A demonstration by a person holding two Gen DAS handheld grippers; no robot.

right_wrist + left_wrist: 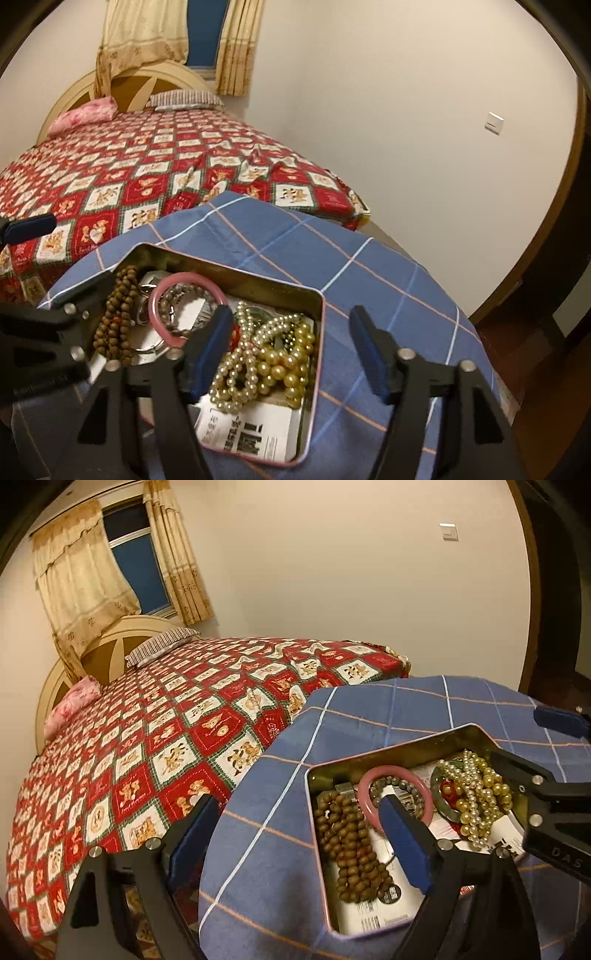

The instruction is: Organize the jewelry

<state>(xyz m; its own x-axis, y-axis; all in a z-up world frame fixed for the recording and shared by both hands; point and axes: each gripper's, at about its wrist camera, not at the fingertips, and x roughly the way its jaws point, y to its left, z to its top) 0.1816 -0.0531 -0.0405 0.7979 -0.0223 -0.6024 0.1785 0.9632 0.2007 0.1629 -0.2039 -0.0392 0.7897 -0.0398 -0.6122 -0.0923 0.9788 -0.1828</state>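
An open metal tin (399,742) (221,264) sits on a blue checked cloth. It holds brown wooden beads (351,849) (114,321), a pink bangle (369,779) (186,278), a grey bead bracelet (397,784) and a heap of pearl and gold bead strands (476,794) (269,350). My left gripper (299,812) is open, its right finger (402,834) over the bangle, its left finger beyond the tin's left side. My right gripper (291,325) is open, its left finger (210,343) beside the pearls, its right finger outside the tin.
The blue cloth covers a small round table (280,812) (388,280). A bed with a red patterned quilt (147,738) (147,177) lies behind it. Printed paper (251,432) lines the tin's floor.
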